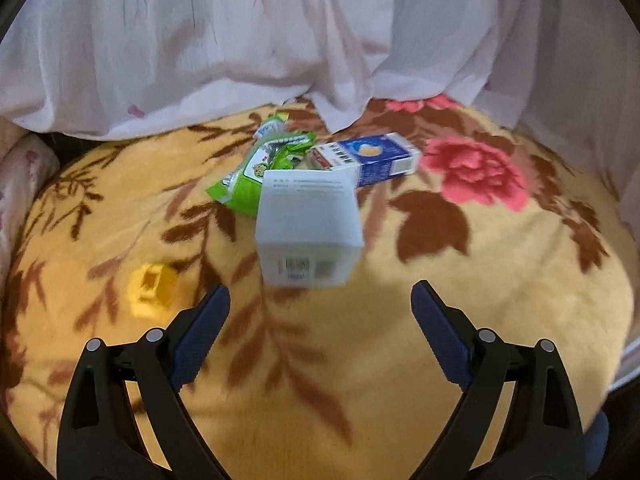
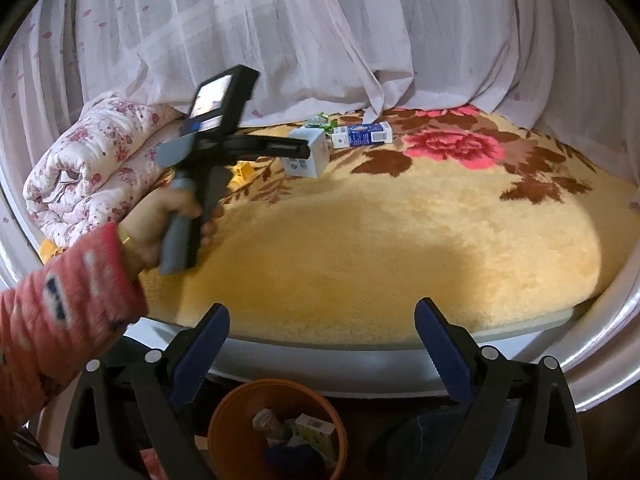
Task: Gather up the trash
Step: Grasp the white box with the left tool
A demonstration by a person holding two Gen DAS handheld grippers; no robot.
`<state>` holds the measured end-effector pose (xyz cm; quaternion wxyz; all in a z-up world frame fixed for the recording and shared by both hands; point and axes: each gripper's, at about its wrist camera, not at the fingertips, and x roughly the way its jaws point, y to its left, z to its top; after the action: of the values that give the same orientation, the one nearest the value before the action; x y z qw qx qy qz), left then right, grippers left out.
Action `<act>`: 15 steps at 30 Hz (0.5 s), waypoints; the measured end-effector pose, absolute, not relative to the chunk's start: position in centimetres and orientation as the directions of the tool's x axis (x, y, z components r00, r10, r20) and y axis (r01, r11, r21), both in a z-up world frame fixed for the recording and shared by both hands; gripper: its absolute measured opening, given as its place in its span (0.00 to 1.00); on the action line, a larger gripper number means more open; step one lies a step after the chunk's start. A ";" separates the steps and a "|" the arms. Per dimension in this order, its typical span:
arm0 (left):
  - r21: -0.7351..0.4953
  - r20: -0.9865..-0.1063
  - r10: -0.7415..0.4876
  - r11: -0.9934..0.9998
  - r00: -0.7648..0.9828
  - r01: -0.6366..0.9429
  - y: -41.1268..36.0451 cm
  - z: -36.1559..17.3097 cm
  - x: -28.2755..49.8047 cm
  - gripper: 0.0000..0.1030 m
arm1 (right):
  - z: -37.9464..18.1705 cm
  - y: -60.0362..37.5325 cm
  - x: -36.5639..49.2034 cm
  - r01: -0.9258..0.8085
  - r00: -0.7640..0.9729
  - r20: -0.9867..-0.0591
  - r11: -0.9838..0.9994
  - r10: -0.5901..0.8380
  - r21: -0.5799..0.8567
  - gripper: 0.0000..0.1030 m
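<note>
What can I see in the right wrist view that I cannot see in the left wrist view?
Only the right wrist view shows the orange round bin with trash inside, the person's hand in a red sleeve holding the left gripper, and the rolled floral quilt.

Only the left wrist view shows the small yellow block plainly; the other view gives just a yellow glimpse.

Both show the white cardboard box, the blue and white carton, the green plastic wrappers and the yellow floral blanket.
</note>
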<state>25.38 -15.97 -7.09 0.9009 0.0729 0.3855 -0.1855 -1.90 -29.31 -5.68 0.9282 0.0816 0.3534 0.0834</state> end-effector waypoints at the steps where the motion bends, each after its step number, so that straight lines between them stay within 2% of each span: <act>1: -0.017 -0.727 -0.275 0.923 0.629 0.384 -16.1 -7.3 26.2 0.87 | -5.8 -29.4 -1.8 -0.095 0.734 -0.645 0.973 0.213 0.212 0.89; 7: 0.000 -0.737 -0.240 0.935 0.631 0.356 -17.5 -8.3 29.4 0.87 | -6.9 -30.1 -1.3 -0.084 0.717 -0.662 0.970 0.219 0.230 0.89; 9: 0.021 -0.740 -0.214 0.940 0.638 0.340 -17.6 -8.6 29.8 0.82 | -7.0 -30.2 -1.3 -0.082 0.715 -0.664 0.969 0.221 0.234 0.89; 11: 0.023 -0.748 -0.211 0.939 0.629 0.342 -17.8 -8.8 30.1 0.64 | -7.0 -30.2 -1.4 -0.083 0.714 -0.664 0.968 0.223 0.236 0.89; 12: 0.019 -0.757 -0.210 0.940 0.619 0.342 -17.7 -9.0 30.2 0.60 | -7.0 -30.3 -1.5 -0.082 0.715 -0.663 0.968 0.222 0.236 0.89; 15: 0.028 -0.764 -0.197 0.941 0.615 0.338 -17.5 -9.1 29.6 0.59 | -6.7 -30.2 -1.8 -0.075 0.722 -0.657 0.969 0.216 0.236 0.89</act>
<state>29.64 -17.47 -9.14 0.8945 0.0849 0.4127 -0.1496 -1.80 -30.23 -6.72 0.9229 0.0966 0.3642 0.0790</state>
